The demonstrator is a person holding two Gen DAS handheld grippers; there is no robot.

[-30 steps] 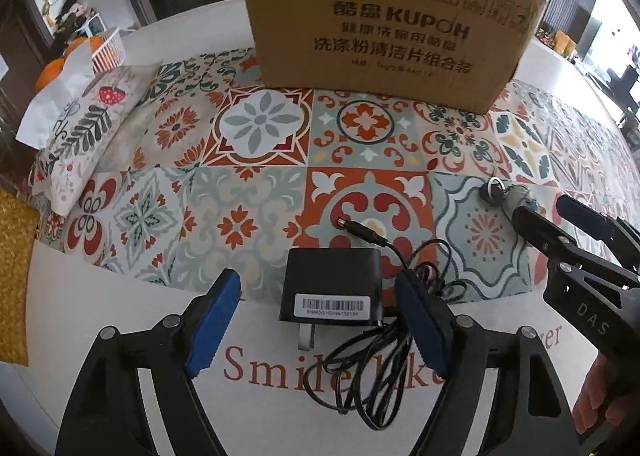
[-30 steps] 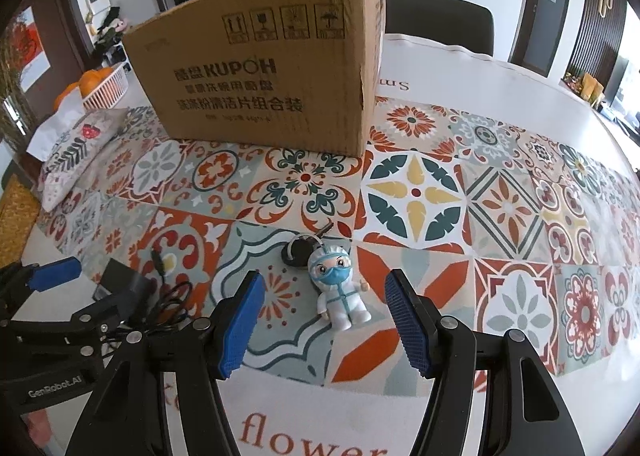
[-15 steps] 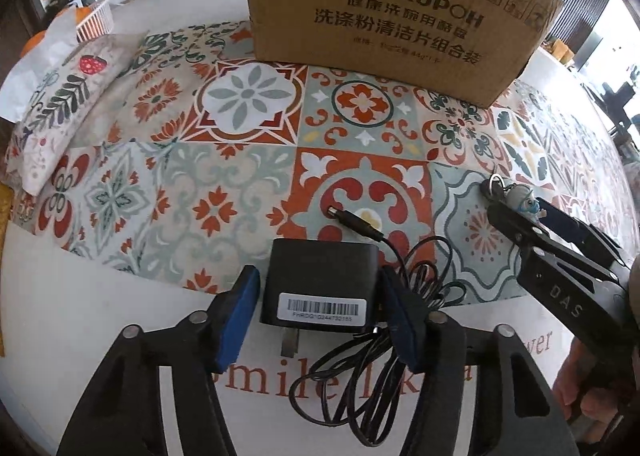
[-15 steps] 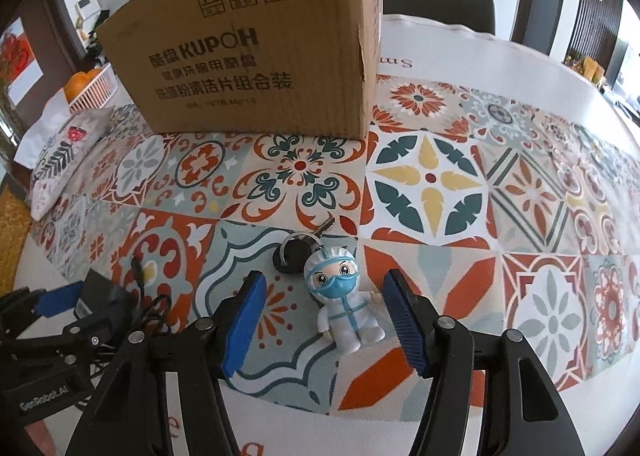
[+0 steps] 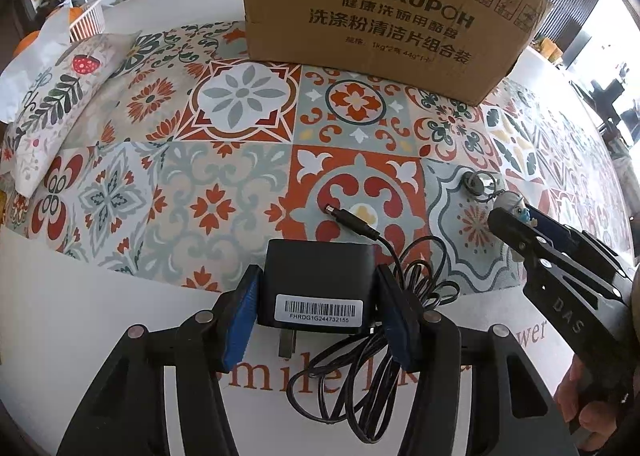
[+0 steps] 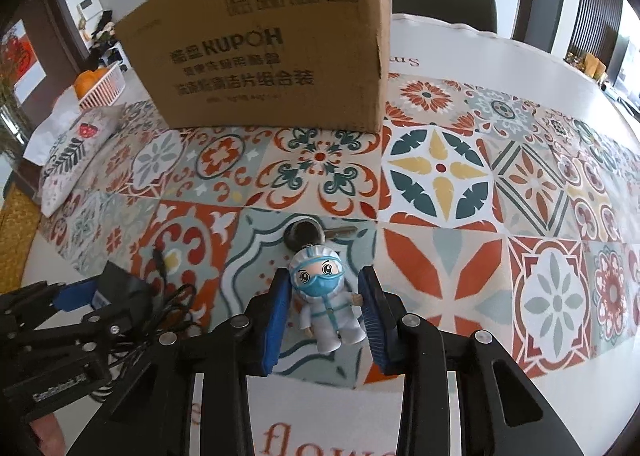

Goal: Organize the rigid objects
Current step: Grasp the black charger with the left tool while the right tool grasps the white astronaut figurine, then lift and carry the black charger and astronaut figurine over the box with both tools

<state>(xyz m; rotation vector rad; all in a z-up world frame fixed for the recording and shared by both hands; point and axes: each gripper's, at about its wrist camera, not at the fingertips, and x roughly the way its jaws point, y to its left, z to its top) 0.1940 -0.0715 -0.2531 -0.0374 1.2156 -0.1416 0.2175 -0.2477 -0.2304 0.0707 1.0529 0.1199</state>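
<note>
Pillow (image 5: pixel 52 112): we spot it, floral print, at the table's left edge, with a white basket (image 6: pixel 105 88) of oranges beyond it.
Left gripper (image 5: pixel 318 312): we've got its blue pads (image 5: pixel 240 316) pressed on both sides of the black power adapter (image 5: pixel 320 288), barcode label facing us, right at the near edge of the patterned tablecloth (image 5: pixel 224 184).
Cable (image 5: pixel 384 340): we see it coiled loosely beside the adapter's right side, its barrel plug (image 5: pixel 352 222) lying on an orange tile.
Cardboard box (image 6: pixel 264 52): we find it standing at the far side, Chinese print and KUPOH on its face.
Right gripper (image 6: pixel 326 308): narrowed onto the figurine (image 6: pixel 326 296) in a white suit and blue mask; the pads flank it closely, though we cannot tell if both touch.
Key (image 6: pixel 316 234): lying just behind the figurine's head, chained to it.
</note>
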